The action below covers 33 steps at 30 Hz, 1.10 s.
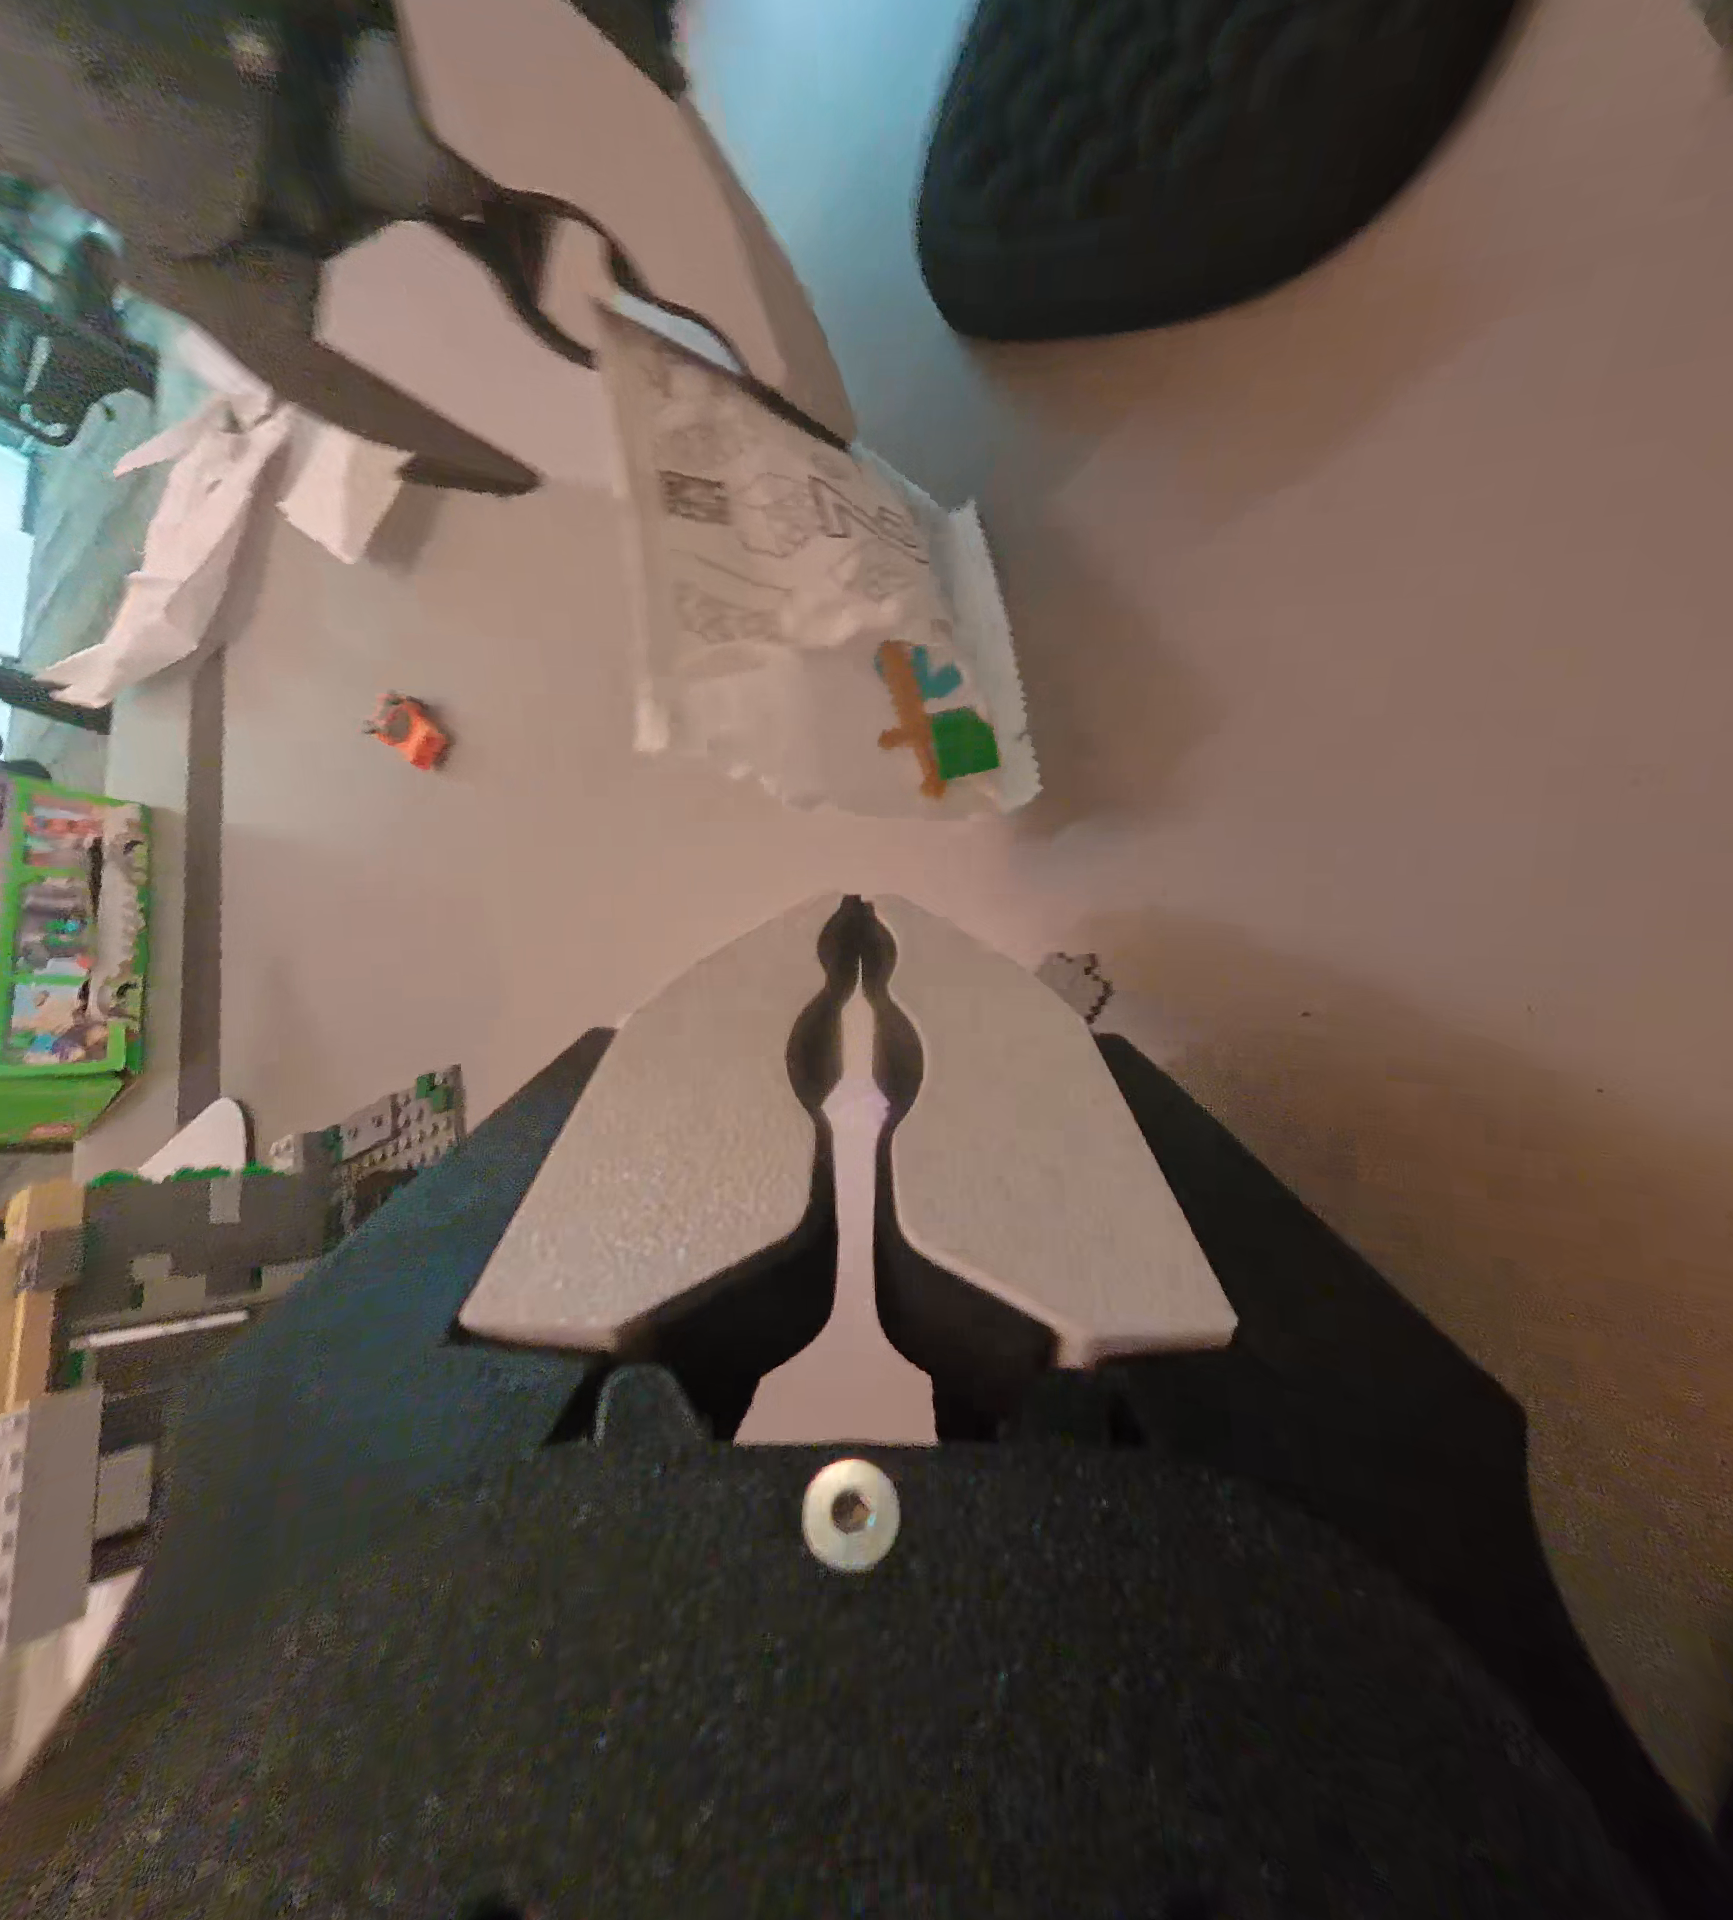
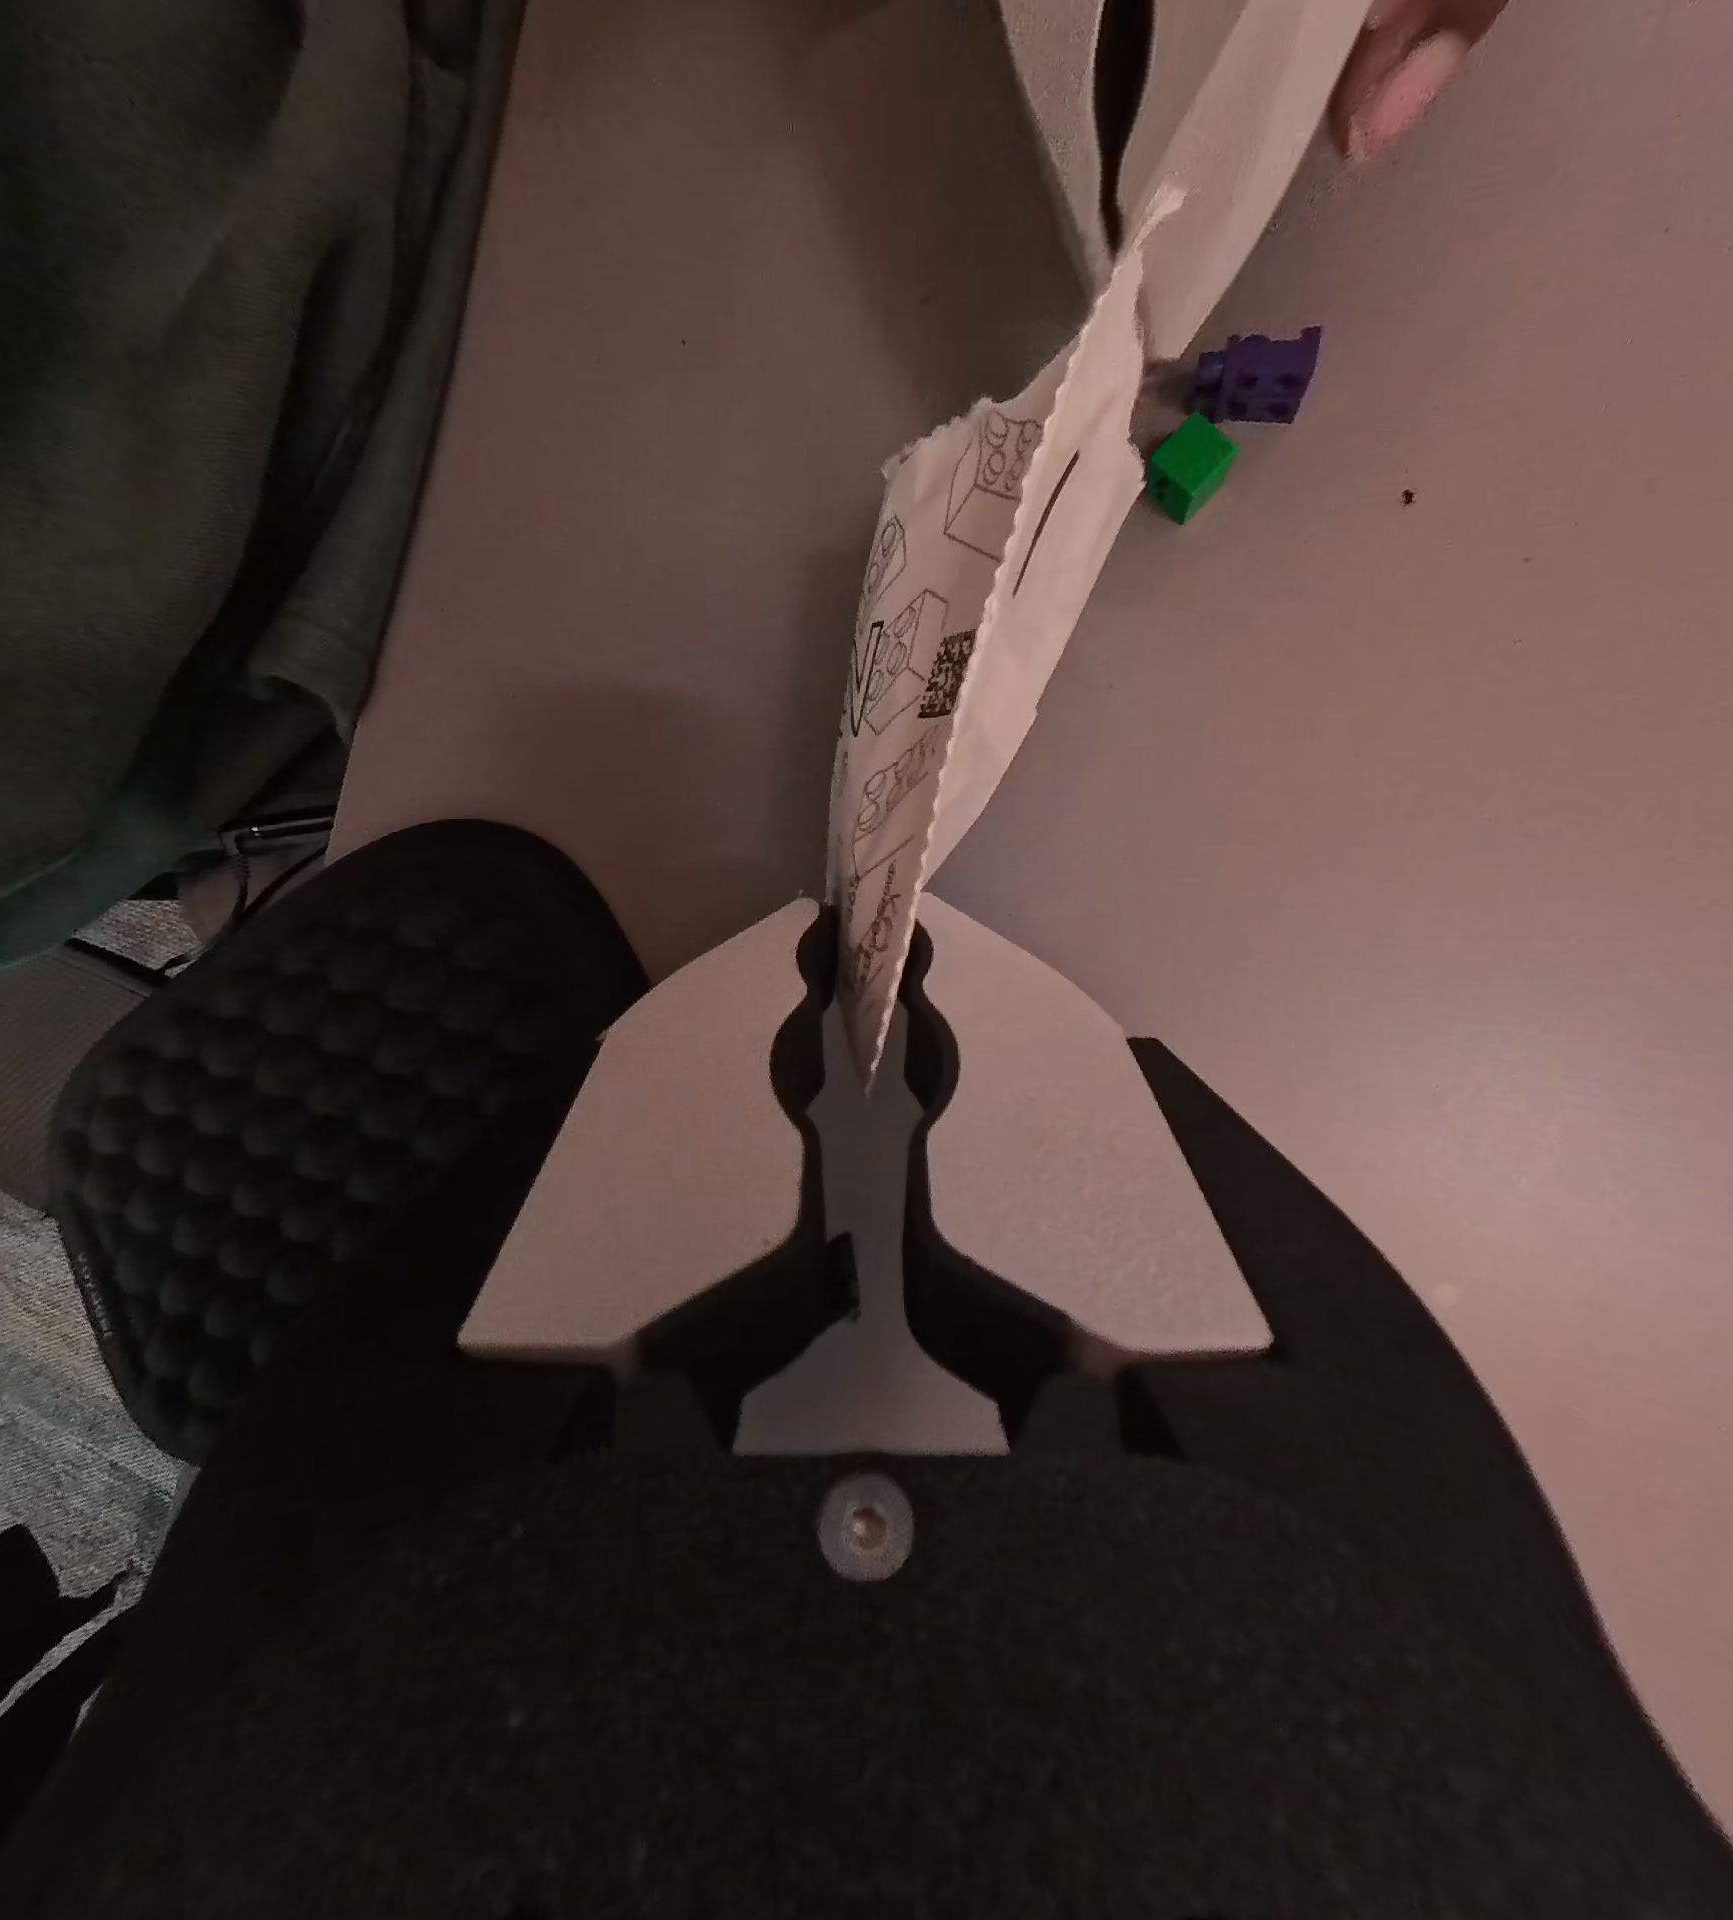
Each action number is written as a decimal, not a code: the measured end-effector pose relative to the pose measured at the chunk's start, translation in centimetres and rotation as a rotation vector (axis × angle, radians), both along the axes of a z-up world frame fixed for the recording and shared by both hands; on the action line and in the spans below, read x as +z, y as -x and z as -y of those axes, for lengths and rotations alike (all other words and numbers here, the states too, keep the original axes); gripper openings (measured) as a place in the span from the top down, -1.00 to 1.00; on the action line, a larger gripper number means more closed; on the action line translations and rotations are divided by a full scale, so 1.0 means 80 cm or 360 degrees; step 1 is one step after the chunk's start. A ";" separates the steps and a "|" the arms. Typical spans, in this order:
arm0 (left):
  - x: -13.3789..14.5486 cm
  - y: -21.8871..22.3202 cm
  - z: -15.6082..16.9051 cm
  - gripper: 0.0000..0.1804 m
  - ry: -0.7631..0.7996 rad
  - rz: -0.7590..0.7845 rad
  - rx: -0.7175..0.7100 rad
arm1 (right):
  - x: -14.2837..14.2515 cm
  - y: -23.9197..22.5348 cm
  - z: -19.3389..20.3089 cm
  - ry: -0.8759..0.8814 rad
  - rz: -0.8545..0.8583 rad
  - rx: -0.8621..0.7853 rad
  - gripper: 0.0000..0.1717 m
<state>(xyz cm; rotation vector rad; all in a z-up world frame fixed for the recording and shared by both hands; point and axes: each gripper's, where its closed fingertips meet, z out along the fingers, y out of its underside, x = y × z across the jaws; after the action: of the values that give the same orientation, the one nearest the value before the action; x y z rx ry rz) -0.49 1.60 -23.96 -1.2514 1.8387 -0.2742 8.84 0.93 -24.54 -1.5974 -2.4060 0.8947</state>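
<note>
My right gripper (image 2: 867,935) is shut on the end of a white printed paper bag (image 2: 955,644), which hangs from it above the pale table (image 2: 1464,831). A green brick (image 2: 1192,468) and a purple brick (image 2: 1257,376) lie on the table by the bag's torn far end. In the left wrist view my left gripper (image 1: 854,909) is shut with nothing between its pads, just short of the bag (image 1: 800,582). The green brick (image 1: 964,746) and a brown piece (image 1: 912,717) show at the bag's edge. The right gripper (image 1: 613,301) holds the bag's far end.
An orange piece (image 1: 412,730) lies on the table to the left, and a grey piece (image 1: 1075,982) lies beside my left fingers. A green box (image 1: 20,935), a grey brick build (image 1: 166,1226) and crumpled white paper (image 1: 197,551) are at the left. A black cushion (image 1: 1205,156) is at the back right. About 10 cm separates my left fingertips from my right. The green brick (image 2: 1192,468) is closer to my left gripper, around 4 cm from its tips; the right tips are 11 cm off.
</note>
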 end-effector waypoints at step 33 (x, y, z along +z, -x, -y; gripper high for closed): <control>0.064 -0.023 0.036 0.97 0.0659 0.0730 0.0093 | 0.075 0.038 0.007 -0.0356 -0.0683 -0.0035 0.88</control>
<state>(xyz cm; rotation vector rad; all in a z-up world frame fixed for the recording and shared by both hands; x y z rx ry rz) 1.32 -1.25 -18.85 -1.3744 1.3854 -0.8682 5.77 0.40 -18.56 -1.2054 -2.0986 0.8281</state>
